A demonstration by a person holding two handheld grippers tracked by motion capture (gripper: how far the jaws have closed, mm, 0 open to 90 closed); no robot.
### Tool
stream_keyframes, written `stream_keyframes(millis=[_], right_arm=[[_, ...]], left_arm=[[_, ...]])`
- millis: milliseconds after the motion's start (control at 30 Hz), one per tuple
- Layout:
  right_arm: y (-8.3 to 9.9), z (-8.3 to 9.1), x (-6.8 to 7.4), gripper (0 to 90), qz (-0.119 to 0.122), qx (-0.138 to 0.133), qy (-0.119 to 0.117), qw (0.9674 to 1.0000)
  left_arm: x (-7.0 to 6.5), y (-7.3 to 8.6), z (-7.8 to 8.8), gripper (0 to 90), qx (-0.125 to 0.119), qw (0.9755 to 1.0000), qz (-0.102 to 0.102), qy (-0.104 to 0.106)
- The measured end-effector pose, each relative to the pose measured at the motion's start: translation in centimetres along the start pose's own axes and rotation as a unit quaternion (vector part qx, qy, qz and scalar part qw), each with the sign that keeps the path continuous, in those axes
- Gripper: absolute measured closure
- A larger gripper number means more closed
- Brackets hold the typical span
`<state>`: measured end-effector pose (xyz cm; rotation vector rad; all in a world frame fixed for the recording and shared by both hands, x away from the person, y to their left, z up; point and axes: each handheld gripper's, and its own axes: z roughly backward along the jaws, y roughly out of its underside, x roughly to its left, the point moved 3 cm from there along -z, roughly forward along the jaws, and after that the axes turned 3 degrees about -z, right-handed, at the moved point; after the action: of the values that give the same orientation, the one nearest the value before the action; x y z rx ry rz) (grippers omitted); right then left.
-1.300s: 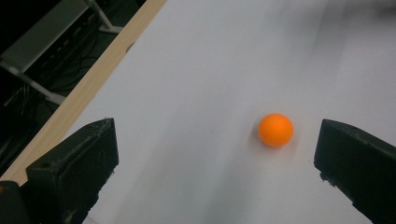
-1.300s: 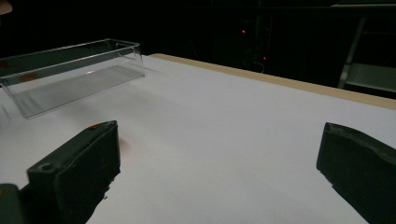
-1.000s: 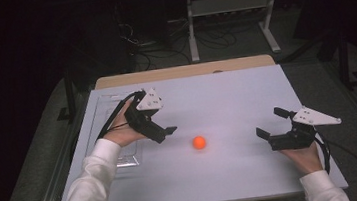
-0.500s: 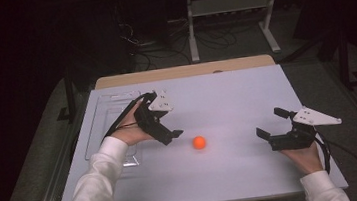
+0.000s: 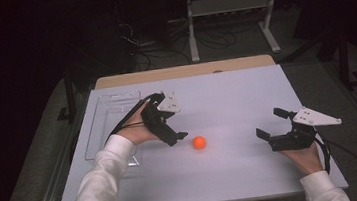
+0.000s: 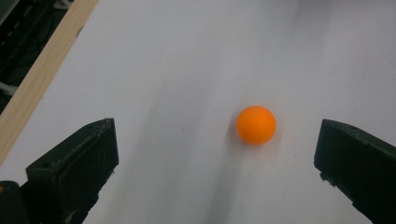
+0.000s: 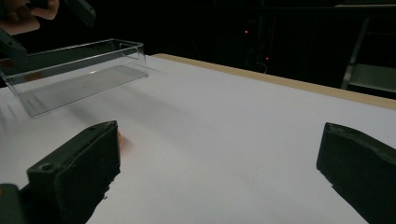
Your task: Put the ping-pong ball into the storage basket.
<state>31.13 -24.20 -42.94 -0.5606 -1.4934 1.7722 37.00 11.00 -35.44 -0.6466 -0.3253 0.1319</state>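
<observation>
A small orange ball (image 5: 199, 142) lies on the white tabletop (image 5: 231, 95), near the middle. My left gripper (image 5: 176, 133) hovers just left of it, tilted down toward it and open. In the left gripper view the ball (image 6: 256, 124) sits between the wide-apart jaws of that gripper (image 6: 215, 130), nearer the right jaw and touching neither. My right gripper (image 5: 269, 122) rests at the right side of the table, open and holding nothing. In the right gripper view (image 7: 219, 130) a sliver of the ball (image 7: 120, 138) peeks past the left jaw.
A clear plastic tray (image 5: 110, 120) stands at the table's left side, behind the left hand; it also appears as a tray (image 7: 79, 70) in the right gripper view. A wooden strip (image 5: 183, 72) edges the far side. A metal stand (image 5: 227, 7) and cables lie on the floor beyond.
My left gripper has moved right and a little toward the ball, tipping its jaws down at it. The ball and the right gripper have stayed put.
</observation>
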Motion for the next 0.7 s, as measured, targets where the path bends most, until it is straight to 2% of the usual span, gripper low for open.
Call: stream_keyframes(millis=[700], right_arm=[[0.1, -0.1, 0.1, 0.0, 0.001, 0.005, -0.004, 1.0000]], left_arm=[[-0.5, -0.3, -2.2, 0.0, 0.017, 0.9995, -0.011, 0.024]])
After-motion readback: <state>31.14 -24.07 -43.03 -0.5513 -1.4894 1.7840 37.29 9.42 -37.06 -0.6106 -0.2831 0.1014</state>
